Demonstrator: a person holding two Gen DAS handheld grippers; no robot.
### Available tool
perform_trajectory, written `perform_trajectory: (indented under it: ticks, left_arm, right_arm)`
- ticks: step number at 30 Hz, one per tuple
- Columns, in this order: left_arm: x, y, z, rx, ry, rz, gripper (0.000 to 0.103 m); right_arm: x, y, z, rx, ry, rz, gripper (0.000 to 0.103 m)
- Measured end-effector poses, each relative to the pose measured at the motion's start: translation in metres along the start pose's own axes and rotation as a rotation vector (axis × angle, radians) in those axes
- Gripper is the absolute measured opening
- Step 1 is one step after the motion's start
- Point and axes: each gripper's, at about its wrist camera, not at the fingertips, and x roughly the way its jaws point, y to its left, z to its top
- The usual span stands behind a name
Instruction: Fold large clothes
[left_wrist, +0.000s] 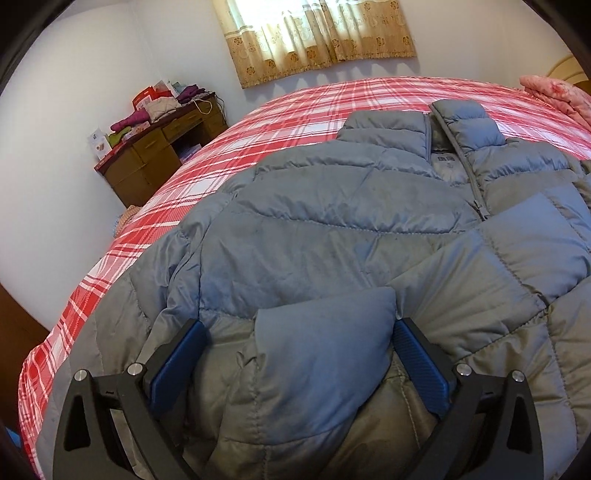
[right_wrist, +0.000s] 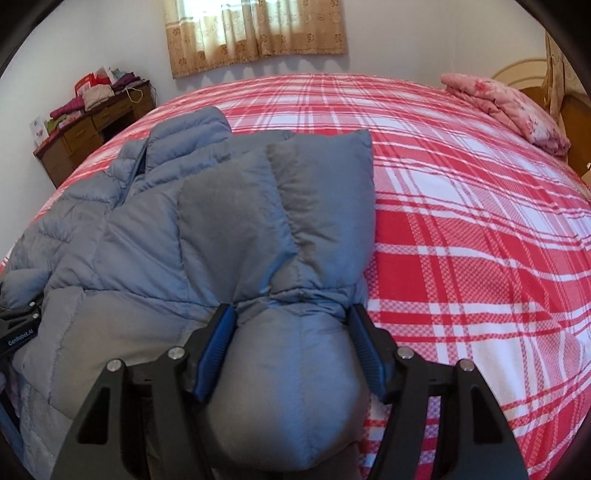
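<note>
Grey puffer jacket is lying on the plaid bed, collar far, sleeves folded in. Left gripper is standing wide open around the near sleeve end, pads not pressing. Right gripper is half closed, pinching bunched padding at the right hem. Advice: close left fully before lifting; raise both evenly.

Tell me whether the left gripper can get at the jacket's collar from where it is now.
Probably yes. The left gripper stands open around a padded fold near the hem, pressing nothing, and only the jacket's own flat front lies between it and the collar; nothing blocks the way.
</note>
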Motion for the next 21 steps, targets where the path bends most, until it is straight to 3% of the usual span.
perform_trajectory:
  ticks: [21]
  left_arm:
    - [0.0024,0.0029,0.0016,-0.007,0.002,-0.009,0.102]
  right_arm:
    - [0.0031,0.0070,0.0013,-0.039,0.001,-0.055,0.068]
